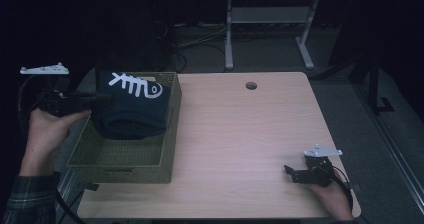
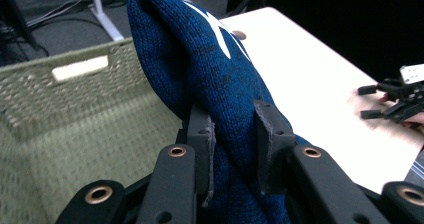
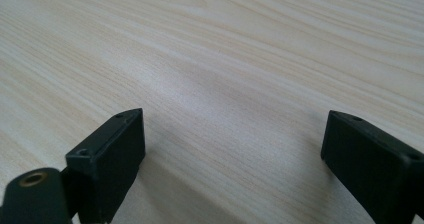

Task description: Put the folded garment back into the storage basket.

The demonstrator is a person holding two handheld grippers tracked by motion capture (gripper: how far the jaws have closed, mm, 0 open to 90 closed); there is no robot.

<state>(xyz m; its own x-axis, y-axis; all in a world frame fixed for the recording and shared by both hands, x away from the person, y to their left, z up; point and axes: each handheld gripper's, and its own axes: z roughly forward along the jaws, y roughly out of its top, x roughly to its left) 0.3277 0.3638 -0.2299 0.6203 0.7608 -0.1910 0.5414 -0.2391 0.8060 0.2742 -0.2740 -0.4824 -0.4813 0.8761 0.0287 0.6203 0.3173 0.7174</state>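
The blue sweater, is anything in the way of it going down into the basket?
Nothing visible is. The left gripper holds the blue sweater right over the green woven basket, and the basket floor that shows beneath it looks bare.

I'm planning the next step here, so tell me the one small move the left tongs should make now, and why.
Probably lower the left tongs a little and then open them. They are clamped on the folded blue sweater, which hangs over the woven basket and seems not yet settled on its bottom. The right tongs rest open on the table, away from it.
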